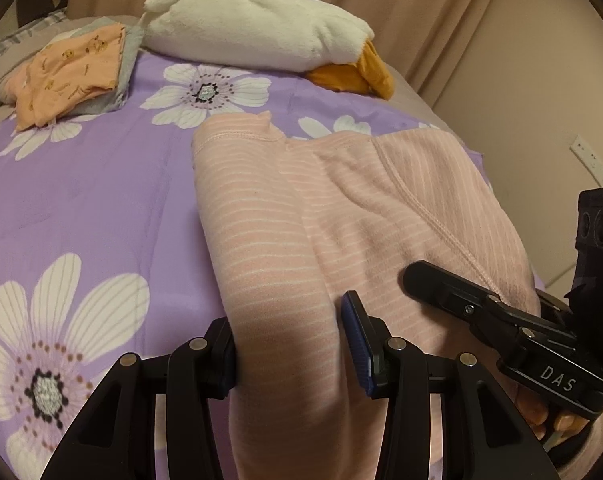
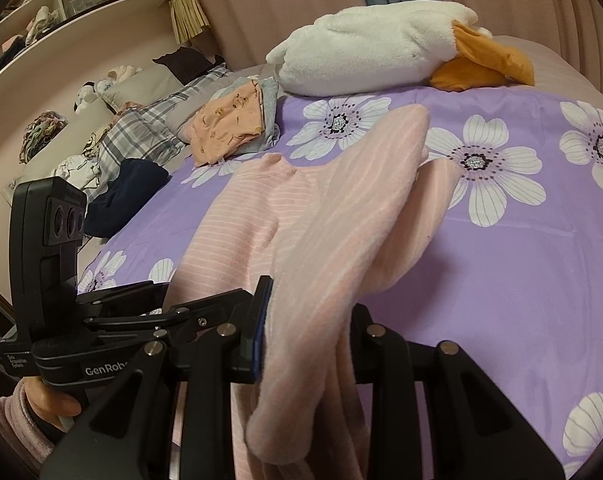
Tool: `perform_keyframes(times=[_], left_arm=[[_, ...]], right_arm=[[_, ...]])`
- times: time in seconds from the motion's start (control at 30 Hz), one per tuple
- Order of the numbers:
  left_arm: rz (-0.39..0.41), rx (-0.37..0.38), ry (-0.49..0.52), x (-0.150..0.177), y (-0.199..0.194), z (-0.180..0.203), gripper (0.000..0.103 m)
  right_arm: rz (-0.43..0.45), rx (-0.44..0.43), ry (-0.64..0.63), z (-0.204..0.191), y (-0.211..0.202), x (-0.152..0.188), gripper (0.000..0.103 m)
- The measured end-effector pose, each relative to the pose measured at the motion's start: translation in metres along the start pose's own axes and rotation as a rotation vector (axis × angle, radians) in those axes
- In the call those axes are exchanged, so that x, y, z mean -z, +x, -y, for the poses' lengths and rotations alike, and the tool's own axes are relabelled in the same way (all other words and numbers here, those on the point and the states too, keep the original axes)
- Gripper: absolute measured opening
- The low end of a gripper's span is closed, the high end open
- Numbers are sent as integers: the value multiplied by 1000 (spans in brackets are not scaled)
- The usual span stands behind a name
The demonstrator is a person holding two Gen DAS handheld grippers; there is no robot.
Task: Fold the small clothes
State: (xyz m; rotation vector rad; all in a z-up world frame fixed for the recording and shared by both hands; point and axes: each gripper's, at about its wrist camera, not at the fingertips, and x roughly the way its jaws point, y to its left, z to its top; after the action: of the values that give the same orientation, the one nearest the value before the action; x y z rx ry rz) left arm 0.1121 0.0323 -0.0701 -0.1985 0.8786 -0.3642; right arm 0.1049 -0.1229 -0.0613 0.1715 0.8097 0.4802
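A pink garment with thin white stripes (image 1: 341,200) lies on the purple floral bedspread (image 1: 81,208). Its near edge is lifted and gathered. In the left wrist view my left gripper (image 1: 291,354) is shut on one thick fold, which fills the gap between the pads. My right gripper (image 1: 423,280) reaches over the cloth from the right. In the right wrist view the right gripper (image 2: 311,320) is shut on another bunch of the pink garment (image 2: 341,208), a long flap rising away from it. My left gripper (image 2: 205,304) sits close beside it on the left, held by a hand in a pink sleeve.
A white plush duck (image 1: 253,28) with orange parts lies at the far end of the bed. A folded orange and grey clothes pile (image 1: 73,72) sits far left. Plaid pillows (image 2: 141,128), a navy cloth (image 2: 129,188) and shelves (image 2: 81,4) are on the left, a wall socket (image 1: 589,160) on the right.
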Motion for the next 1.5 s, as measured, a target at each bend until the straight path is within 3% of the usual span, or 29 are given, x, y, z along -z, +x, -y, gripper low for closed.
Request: perform_keyframes(times=[0.73, 1.5], left_arm=[[-41, -52, -1, -24, 47, -25, 45], [-88, -85, 16, -28, 79, -34, 45]], right_arm=[[-44, 15, 22, 23, 61, -18, 29], [-105, 17, 90, 55, 92, -12, 32]])
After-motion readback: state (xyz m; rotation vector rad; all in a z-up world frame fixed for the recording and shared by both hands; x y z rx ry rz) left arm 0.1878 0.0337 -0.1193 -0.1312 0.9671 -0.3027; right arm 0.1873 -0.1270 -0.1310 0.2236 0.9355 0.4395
